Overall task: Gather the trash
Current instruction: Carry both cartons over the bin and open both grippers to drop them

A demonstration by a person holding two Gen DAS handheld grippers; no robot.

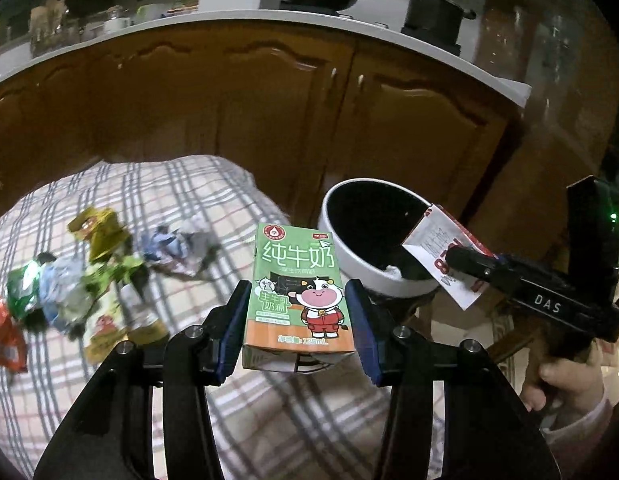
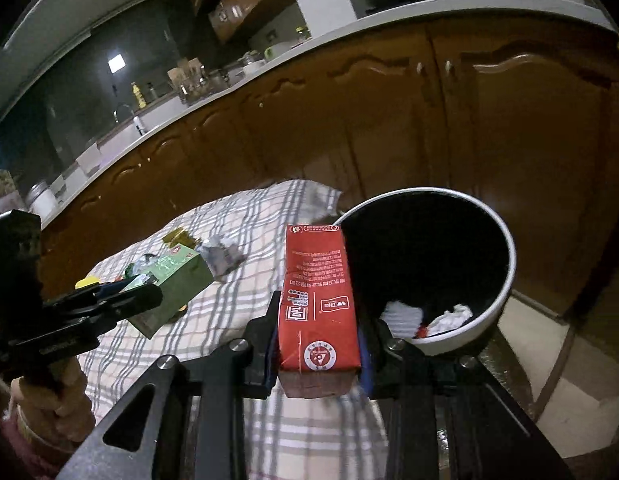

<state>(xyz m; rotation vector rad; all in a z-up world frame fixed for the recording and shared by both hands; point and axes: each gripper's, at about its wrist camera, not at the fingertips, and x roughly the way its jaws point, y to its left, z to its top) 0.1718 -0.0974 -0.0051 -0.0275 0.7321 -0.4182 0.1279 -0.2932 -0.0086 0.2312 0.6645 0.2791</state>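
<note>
Left wrist view: left gripper (image 1: 296, 322) grasping the green milk carton (image 1: 299, 300), right gripper (image 2: 318, 354) grasping the red carton (image 2: 319, 300), both aimed toward the bin (image 2: 505, 280) for dropping.

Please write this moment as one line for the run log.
left gripper: holds green milk carton | right gripper: holds red carton | bin: open, paper inside | wrappers: on checked cloth

Mostly cardboard, cloth and shiny wood here
My black matt plastic jaws, blue pads; glossy printed green carton (image 1: 299, 296), red carton (image 2: 319, 300), checked cloth (image 1: 181, 196), crinkly foil wrappers (image 1: 69, 292), lacquered cabinets (image 1: 269, 100).
</note>
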